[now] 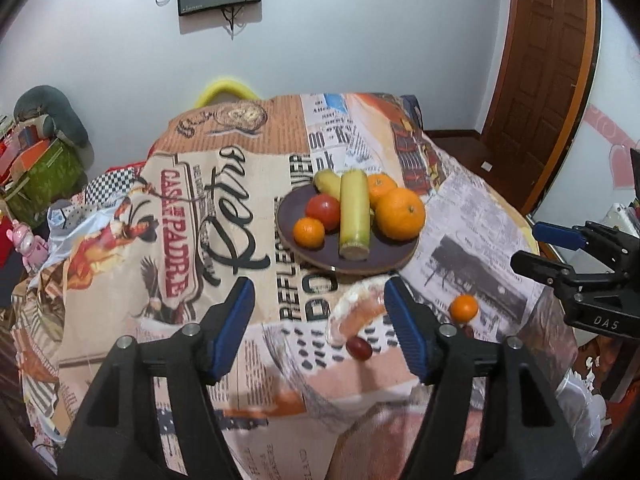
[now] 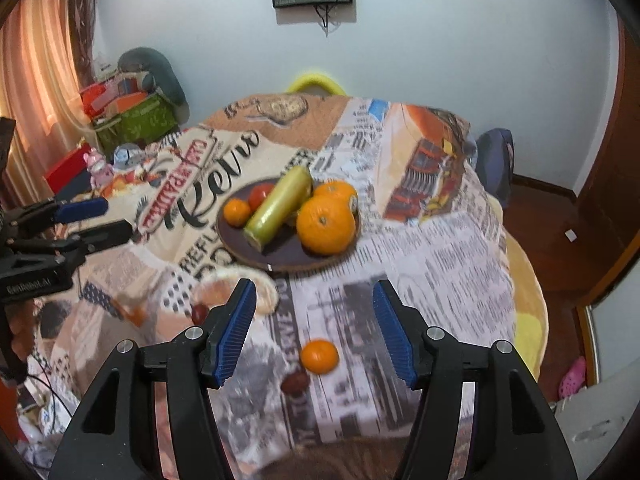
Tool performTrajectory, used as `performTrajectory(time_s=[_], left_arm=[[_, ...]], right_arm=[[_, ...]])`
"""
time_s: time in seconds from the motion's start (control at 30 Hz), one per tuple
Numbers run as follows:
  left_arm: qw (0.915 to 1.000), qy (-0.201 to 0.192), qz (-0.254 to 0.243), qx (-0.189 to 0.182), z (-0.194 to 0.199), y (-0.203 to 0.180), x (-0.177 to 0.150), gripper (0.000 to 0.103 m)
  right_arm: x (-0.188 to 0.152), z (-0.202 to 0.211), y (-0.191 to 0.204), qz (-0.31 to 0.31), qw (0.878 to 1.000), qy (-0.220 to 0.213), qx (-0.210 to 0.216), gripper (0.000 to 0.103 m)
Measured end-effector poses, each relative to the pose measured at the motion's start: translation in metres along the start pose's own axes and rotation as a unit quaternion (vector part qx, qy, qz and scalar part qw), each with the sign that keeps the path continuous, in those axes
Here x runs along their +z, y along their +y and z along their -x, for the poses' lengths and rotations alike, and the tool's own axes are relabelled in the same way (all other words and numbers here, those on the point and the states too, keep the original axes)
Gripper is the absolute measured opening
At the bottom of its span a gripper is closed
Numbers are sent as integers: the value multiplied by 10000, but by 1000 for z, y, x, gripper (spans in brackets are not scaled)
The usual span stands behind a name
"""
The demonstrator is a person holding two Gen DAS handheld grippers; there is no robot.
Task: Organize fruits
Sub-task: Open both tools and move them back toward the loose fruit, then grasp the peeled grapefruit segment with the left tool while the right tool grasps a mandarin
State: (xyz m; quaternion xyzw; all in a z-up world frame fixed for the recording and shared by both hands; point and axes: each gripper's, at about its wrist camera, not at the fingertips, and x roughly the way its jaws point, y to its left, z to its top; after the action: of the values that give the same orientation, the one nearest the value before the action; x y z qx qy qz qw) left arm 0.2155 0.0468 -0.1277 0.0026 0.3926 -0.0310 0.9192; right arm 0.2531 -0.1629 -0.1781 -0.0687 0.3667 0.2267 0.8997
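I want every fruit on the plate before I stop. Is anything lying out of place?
Yes. A small orange and two small dark red fruits lie loose on the tablecloth, in front of the plate rather than on it.

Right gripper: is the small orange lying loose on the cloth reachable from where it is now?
Probably yes. The right gripper is open and empty, the small orange lies just ahead between its fingers, uncovered, with only a dark fruit beside it.
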Motion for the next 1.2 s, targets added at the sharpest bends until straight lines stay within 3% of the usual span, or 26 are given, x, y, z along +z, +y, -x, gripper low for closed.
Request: performTrajectory(time_s=[0.23, 0.57, 0.9, 1.03, 1.1, 1.2], left_arm=[[9988, 463, -144, -53, -30, -11, -15, 70], [9921, 1197, -333, -148, -100, -25, -28, 70], [9861, 1570, -465, -274, -145, -30, -25, 71], [9877, 1448, -461, -369, -147, -31, -24, 71], [9881, 1395, -453, -471, -146, -31, -25, 59], [9885, 1342, -489, -500, -142, -33, -26, 51]], right_arm=[[-24, -20, -12, -218, 9991, 350, 25, 57], [-43, -49, -18, -437, 9962, 721, 240, 57], [-56, -80, -20, -498, 9924, 1045, 419, 57], [-54, -81, -20, -502, 9921, 1027, 519, 57], [-53, -82, -19, -467, 9919, 1027, 592, 50], [-52, -82, -17, -464, 9911, 1031, 698, 36]])
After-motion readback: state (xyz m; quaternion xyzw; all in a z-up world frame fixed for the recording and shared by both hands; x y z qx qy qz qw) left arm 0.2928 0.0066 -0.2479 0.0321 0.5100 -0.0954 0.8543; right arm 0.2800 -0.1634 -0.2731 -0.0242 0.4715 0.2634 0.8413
